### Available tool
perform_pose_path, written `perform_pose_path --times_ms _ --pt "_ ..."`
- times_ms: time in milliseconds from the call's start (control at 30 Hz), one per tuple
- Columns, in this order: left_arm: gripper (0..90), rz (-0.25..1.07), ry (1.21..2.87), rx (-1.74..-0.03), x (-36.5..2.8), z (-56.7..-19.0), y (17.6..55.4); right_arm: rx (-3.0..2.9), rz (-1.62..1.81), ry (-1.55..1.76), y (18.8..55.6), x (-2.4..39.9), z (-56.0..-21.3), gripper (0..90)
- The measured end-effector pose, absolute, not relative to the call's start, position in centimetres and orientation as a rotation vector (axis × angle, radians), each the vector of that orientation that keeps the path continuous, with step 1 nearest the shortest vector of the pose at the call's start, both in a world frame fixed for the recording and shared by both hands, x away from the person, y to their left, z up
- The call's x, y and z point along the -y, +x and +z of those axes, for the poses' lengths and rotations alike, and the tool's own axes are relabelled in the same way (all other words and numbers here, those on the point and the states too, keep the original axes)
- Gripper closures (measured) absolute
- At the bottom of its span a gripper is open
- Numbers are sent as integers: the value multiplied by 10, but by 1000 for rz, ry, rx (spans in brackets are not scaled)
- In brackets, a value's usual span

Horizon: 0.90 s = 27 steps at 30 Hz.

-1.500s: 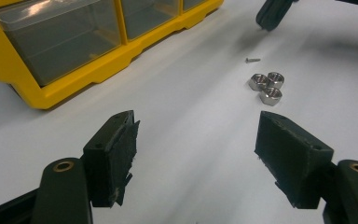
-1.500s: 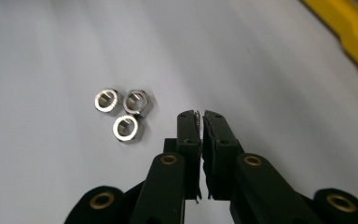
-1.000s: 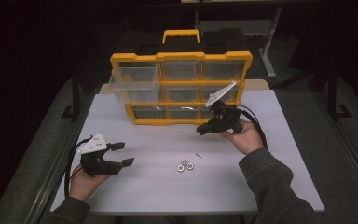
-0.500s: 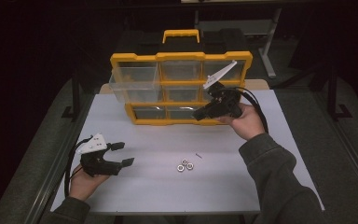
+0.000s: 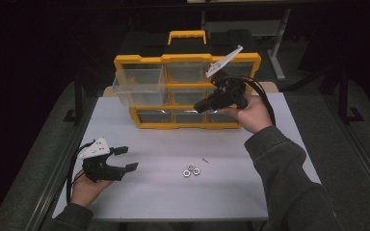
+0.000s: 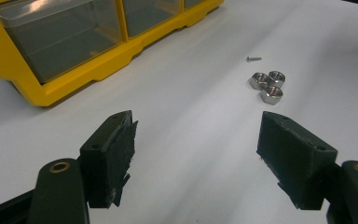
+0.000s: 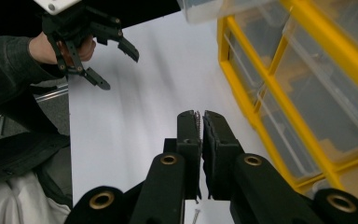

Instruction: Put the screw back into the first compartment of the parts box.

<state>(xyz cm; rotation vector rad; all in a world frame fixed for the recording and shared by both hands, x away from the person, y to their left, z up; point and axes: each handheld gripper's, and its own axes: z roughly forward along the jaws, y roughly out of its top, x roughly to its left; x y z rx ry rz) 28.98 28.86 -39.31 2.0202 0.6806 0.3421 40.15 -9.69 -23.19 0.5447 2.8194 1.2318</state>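
Observation:
My right gripper [image 5: 200, 107] is held up in front of the yellow drawer organizer [image 5: 188, 126], level with its middle row. Its jaws are shut on a small screw [image 7: 197, 117], whose thread shows between the pads. My left gripper [image 5: 127, 159] rests at the table's left with its jaws wide open and nothing between them [image 6: 198, 144]. Three steel nuts [image 5: 190, 170] lie clustered mid-table, with another tiny screw [image 5: 205, 160] just beyond them. In the left gripper view the nuts [image 6: 268, 84] and that screw [image 6: 253, 59] lie ahead to the right.
The organizer's top-left clear drawer [image 5: 139, 86] is pulled out over the white table [image 5: 173, 202]. The other drawers sit closed. The left gripper [image 7: 117, 69] and its hand appear far off in the right gripper view. Dark floor surrounds the table.
My right gripper has risen from near the table to the organizer's middle row, still shut. The left gripper, nuts and loose screw have stayed put.

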Motion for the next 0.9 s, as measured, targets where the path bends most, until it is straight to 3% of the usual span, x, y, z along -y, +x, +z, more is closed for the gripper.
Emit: perform_pose_path --times_ms 900 --pt "266 327 2011 -696 -289 -392 289 -2779 1285 455 421 60 -165 841"
